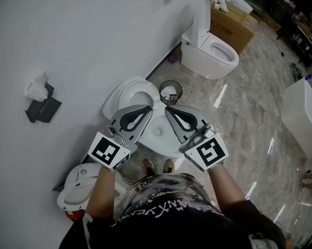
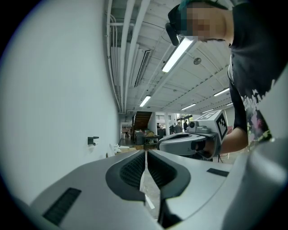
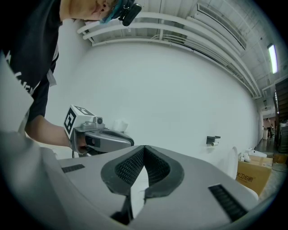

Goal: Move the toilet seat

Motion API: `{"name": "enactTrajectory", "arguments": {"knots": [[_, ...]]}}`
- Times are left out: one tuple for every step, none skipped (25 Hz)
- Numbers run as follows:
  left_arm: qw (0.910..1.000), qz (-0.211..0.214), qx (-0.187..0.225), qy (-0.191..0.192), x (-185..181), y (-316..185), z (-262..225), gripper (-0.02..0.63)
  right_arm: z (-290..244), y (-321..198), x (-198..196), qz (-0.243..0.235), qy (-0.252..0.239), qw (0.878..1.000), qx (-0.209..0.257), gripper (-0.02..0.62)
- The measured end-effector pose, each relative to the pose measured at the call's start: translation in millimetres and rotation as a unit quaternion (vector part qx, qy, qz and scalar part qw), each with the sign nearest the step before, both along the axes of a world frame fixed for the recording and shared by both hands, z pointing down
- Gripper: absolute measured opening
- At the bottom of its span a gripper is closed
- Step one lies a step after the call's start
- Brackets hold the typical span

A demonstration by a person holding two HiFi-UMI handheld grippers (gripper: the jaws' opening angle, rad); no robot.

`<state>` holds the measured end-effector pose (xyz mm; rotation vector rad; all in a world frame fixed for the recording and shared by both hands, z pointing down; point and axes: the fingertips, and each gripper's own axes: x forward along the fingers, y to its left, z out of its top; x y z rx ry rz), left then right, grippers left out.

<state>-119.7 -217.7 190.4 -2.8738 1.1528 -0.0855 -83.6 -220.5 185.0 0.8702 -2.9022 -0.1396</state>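
A white toilet stands below me against the wall. Its raised lid and seat (image 1: pixel 130 92) lean back on the wall, and the bowl (image 1: pixel 157 132) shows between the grippers. My left gripper (image 1: pixel 147 108) and right gripper (image 1: pixel 167 110) hover side by side above the bowl, apart from it, tips pointing toward the wall. Both are shut with nothing between their pads. In the left gripper view the left gripper (image 2: pixel 146 152) has its jaws together, and the right gripper (image 2: pixel 194 141) shows beside it. The right gripper view shows the right gripper (image 3: pixel 144 148) closed, with the left gripper (image 3: pixel 98 134) at its left.
A small round bin (image 1: pixel 170 92) sits on the marble floor beside the toilet. A second toilet (image 1: pixel 211 54) with its lid up and a cardboard box (image 1: pixel 233 25) stand further along the wall. A paper holder (image 1: pixel 40 102) hangs on the wall. A white fixture (image 1: pixel 79 188) sits at lower left.
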Motion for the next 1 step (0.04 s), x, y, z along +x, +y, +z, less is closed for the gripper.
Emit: {"name": "enactTrajectory", "arguments": {"knots": [[1.0000,0.000,0.000,-0.001,-0.7,-0.3,0.7,0.034,0.4,-0.4,-0.8,0.000,0.000,1.000,0.001,0.000]]}}
